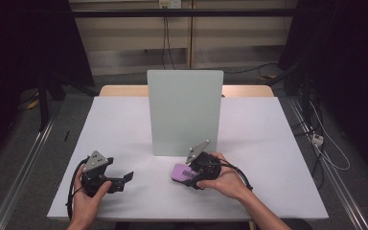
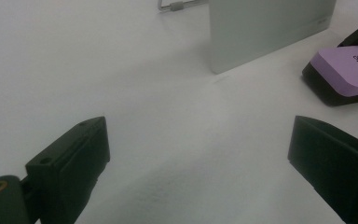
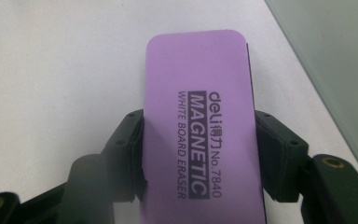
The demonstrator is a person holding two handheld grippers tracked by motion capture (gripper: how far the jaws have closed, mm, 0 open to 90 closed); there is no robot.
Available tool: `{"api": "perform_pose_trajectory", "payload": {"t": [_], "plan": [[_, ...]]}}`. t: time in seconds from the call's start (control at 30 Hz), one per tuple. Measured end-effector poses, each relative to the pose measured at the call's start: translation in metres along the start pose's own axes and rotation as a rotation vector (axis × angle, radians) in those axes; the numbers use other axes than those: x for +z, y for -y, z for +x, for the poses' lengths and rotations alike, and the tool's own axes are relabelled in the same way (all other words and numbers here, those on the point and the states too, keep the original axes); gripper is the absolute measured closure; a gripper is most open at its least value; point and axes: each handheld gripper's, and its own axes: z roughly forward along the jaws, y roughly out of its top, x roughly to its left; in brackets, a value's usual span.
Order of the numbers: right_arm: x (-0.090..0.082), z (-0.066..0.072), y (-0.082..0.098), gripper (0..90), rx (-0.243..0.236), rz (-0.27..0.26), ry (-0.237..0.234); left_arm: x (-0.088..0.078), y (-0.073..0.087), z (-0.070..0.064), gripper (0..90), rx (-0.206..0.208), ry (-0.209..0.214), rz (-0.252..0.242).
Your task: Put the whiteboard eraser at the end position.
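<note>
Your right gripper (image 3: pixel 198 154) pinches the purple whiteboard eraser (image 3: pixel 198 116) by its two long edges, at the lower centre of the right gripper view; in the high view the eraser (image 1: pixel 181 172) lies on the white table (image 1: pixel 268 143) just below the upright grey board (image 1: pixel 184 112), right of centre. Your left gripper (image 2: pixel 200 154), at lower left of the high view (image 1: pixel 124 178), has its jaws spread wide over bare table.

— What sort of place is this?
— A lab, I'd say. Black curtains (image 1: pixel 24 43) hang round a plain white table (image 1: pixel 124 124), metal floor rails (image 1: pixel 24 163) run alongside, and loose cables (image 1: pixel 328 148) trail over grey carpet.
</note>
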Motion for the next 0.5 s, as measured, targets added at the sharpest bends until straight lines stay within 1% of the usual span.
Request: {"api": "perform_pose_trajectory", "payload": {"t": [0.1,0.17,0.2,0.23,0.27,0.3,0.37,0.4,0.43,0.5], "plan": [[0.0009,-0.0007,0.0008,38.7,0.011,-0.005,-0.009,0.0012,-0.0002,-0.0001,5.4,0.002,0.004,0.004],[0.0017,-0.0008,0.0011,33.3,0.025,-0.001,-0.018,0.0019,0.0000,-0.0011,5.4,0.000,0.009,-0.003],[0.0019,-0.0008,0.0012,31.6,0.025,-0.001,-0.017,0.0018,0.0000,-0.0015,5.4,0.002,0.012,-0.003],[0.0018,-0.0009,0.0013,28.5,0.028,-0.008,-0.009,0.0016,-0.0004,-0.0015,5.4,0.009,0.015,-0.004],[0.0014,-0.0007,0.0014,24.3,0.036,-0.015,-0.012,0.0011,-0.0008,-0.0018,5.4,0.011,0.016,-0.002],[0.0008,-0.0012,0.0014,21.9,0.040,-0.021,-0.011,0.0009,-0.0008,-0.0023,5.4,0.010,0.015,-0.003],[-0.0014,-0.0017,0.0015,16.0,0.058,-0.033,0.008,0.0001,-0.0001,-0.0025,5.4,0.012,0.018,-0.001],[-0.0027,-0.0024,0.0016,14.1,0.069,-0.041,0.017,-0.0005,0.0003,-0.0021,5.3,0.016,0.018,0.003],[-0.0039,-0.0033,0.0018,12.6,0.081,-0.052,0.024,-0.0005,0.0008,-0.0022,5.4,0.012,0.017,-0.002],[-0.0061,-0.0047,0.0023,12.2,0.094,-0.068,0.020,-0.0007,0.0004,-0.0015,5.4,0.008,0.018,-0.001]]}}
